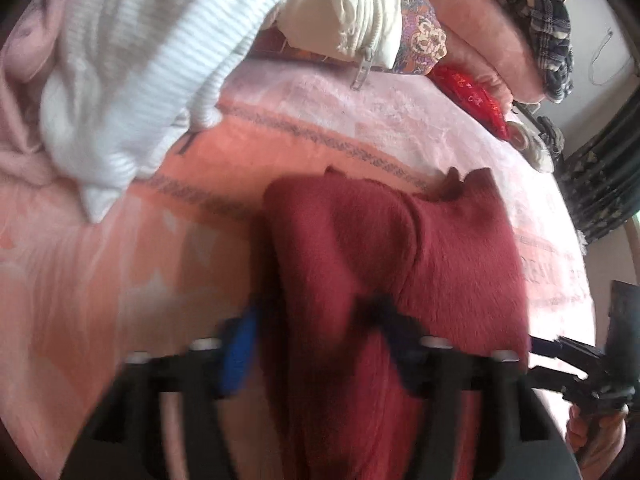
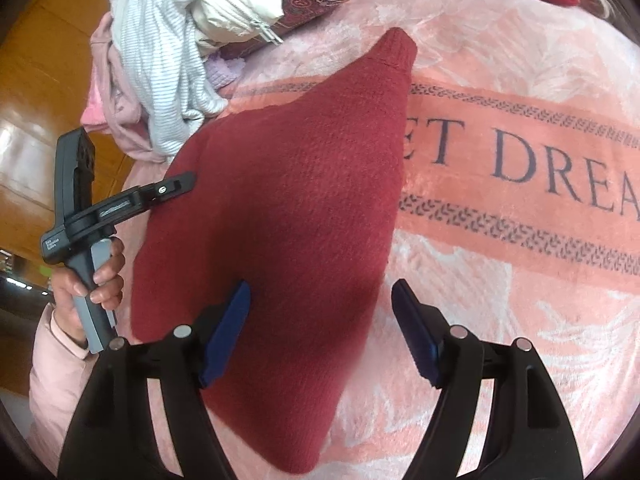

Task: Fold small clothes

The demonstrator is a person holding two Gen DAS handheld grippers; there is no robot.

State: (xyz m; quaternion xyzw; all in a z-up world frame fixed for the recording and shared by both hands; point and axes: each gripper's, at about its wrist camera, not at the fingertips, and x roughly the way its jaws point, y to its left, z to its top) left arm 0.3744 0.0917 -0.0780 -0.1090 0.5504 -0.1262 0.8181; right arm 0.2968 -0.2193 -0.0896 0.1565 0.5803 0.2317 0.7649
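A: Left wrist view?
B: Blurred. Left gripper (image 1: 316,340) jaws spread, red knit garment (image 1: 400,248) lying between them on the pink blanket (image 1: 100,260). Pad contact can't be told.
A: Right wrist view?
B: Right gripper (image 2: 320,332) jaws spread, gripping nothing; the garment's lower edge lies under the gap. White striped top (image 2: 160,60) heaped beyond.

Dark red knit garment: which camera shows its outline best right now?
The right wrist view: the dark red knit garment lies sharp and nearly whole on the pink blanket. The left wrist view shows it blurred, its near part hidden behind the jaws.
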